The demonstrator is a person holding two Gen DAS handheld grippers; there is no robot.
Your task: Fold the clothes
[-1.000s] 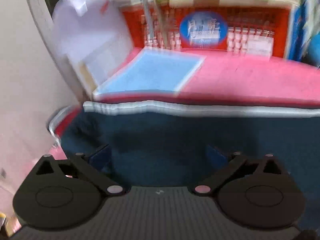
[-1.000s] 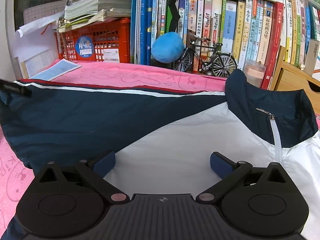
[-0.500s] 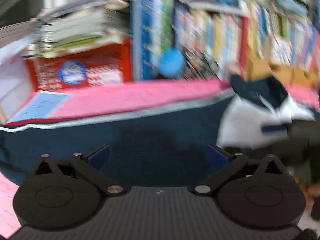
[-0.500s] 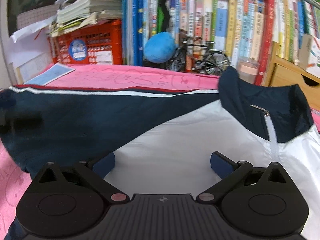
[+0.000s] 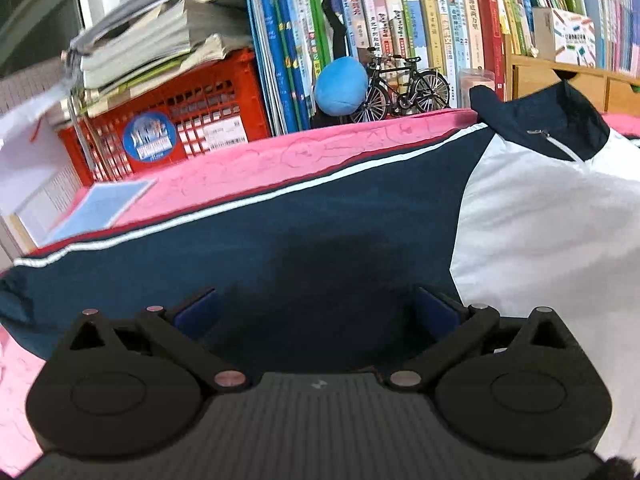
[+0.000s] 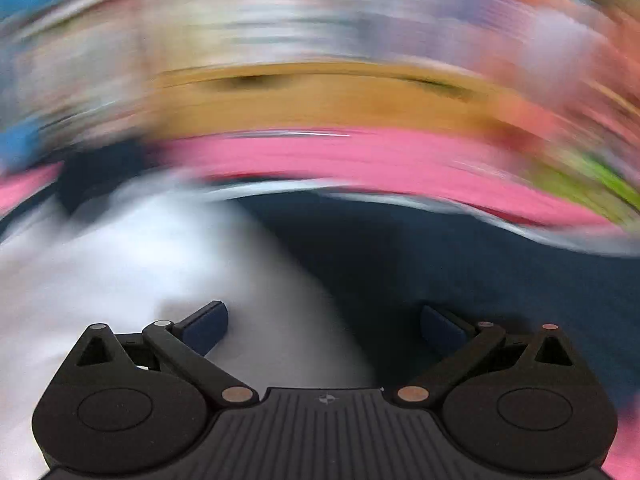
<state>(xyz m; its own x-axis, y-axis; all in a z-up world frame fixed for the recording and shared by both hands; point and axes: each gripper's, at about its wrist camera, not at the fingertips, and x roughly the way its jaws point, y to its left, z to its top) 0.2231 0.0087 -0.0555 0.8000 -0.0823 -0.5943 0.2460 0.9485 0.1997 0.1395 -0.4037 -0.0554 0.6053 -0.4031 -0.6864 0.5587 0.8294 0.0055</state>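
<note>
- Swung rightward since half a second back: left wrist view now sharp, taking in most of the jacket [image 5: 320, 240] with its collar [image 5: 560, 124], where before only the navy sleeve and a blurred white patch showed.
- Turned hard in the same span: right wrist view now smeared by motion, with bookshelf detail lost to streaks.
- Spread flat on the pink cloth [image 5: 280, 160], jacket with navy sleeve reaching left and white chest panel [image 5: 540, 220] to the right; red and white piping along the sleeve's far edge.
- Collar standing up, zip partly visible at the throat.
- Left gripper [image 5: 316, 308] low over the navy sleeve, fingers parted wide, nothing between them; cannot tell whether touching the fabric.
- Right gripper [image 6: 324, 328] over the seam where white meets navy, fingers likewise spread apart and empty.
- Behind the cloth: red crate [image 5: 168, 128] under a stack of papers [image 5: 152, 40], a row of books [image 5: 400, 20], a blue plush ball [image 5: 340, 86] just beside a toy bicycle [image 5: 404, 84].
- Blue sheet [image 5: 100, 208] lying on the pink cloth near the crate.
- Wooden drawers [image 5: 560, 80] at far right, behind the collar.
</note>
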